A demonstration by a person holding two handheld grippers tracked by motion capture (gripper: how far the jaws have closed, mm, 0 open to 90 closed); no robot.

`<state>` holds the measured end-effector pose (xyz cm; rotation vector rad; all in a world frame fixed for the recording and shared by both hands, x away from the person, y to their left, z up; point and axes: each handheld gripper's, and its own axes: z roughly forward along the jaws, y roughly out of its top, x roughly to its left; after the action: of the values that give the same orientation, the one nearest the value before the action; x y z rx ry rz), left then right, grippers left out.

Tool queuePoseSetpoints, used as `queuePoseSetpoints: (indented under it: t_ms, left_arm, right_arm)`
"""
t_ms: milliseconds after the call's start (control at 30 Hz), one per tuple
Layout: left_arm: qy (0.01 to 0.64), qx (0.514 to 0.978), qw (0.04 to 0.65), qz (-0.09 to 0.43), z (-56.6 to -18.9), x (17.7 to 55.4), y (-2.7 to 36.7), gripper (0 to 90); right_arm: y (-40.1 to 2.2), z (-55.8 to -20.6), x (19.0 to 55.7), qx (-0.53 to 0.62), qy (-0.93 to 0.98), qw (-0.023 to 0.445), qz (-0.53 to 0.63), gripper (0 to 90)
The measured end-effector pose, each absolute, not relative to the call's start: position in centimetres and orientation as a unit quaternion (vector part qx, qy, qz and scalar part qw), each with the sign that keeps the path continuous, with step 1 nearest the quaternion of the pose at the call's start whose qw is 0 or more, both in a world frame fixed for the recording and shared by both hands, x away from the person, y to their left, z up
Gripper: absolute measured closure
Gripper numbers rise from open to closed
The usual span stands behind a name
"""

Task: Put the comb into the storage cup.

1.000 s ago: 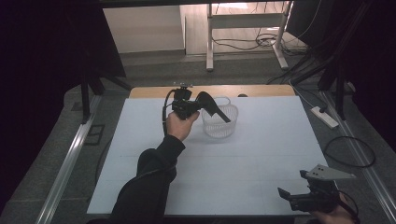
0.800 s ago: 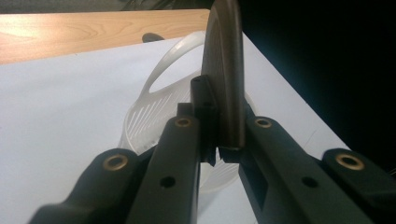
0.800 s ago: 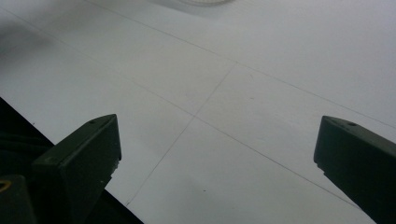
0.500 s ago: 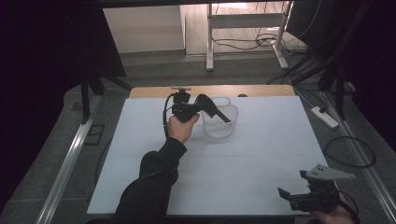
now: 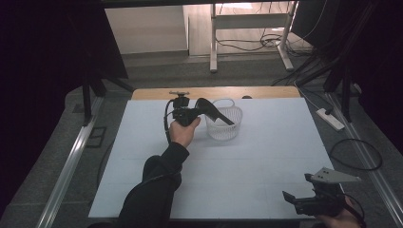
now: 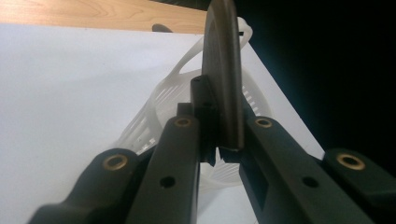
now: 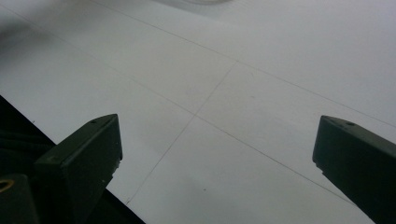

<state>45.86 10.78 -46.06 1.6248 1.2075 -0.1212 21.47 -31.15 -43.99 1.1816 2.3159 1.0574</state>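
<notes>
The white mesh basket [image 5: 223, 121] near the far edge of the white table [image 5: 142, 156] serves as the landmark here. Just to its left, the person's left hand [image 5: 182, 132] holds the left gripper [image 5: 216, 113] raised, with the jaws reaching rightward over the basket's left rim. In the left gripper view the jaws are closed on a dark, slim, flat object [image 6: 223, 70]; what exactly it is cannot be told. Its long axis runs straight on from the jaws, and in the high view it slants down and to the right, so its free end [image 5: 228, 120] lies over the basket's opening, seemingly just inside the rim, while the gripped end stays above the left rim. Whether the tip touches the basket's floor is not clear. The move ahead likely turns on this: the basket lies directly below and ahead of the jaws, so lowering along that slant and then opening should drop the piece inside. Well to the right of the basket and toward the near table edge, the right gripper [image 5: 304, 202] sits idle with jaws spread wide over bare table, much farther from the basket than the left.
</notes>
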Motion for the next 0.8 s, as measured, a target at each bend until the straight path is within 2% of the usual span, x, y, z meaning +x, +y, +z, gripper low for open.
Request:
queuePoseSetpoints:
  t_ms: [467,800]
  left_arm:
    - [0.524,0.661,0.533,-0.064,-47.3,45.8,11.6,84.6]
    - [0.537,0.657,0.526,-0.057,-47.8,45.9,11.8,76.5]
  right_arm:
    - [-31.1,-44.0,21.5,0.413,0.816,0.165,0.369,2.6]
    - [-31.1,-44.0,21.5,0.413,0.816,0.164,0.369,2.7]
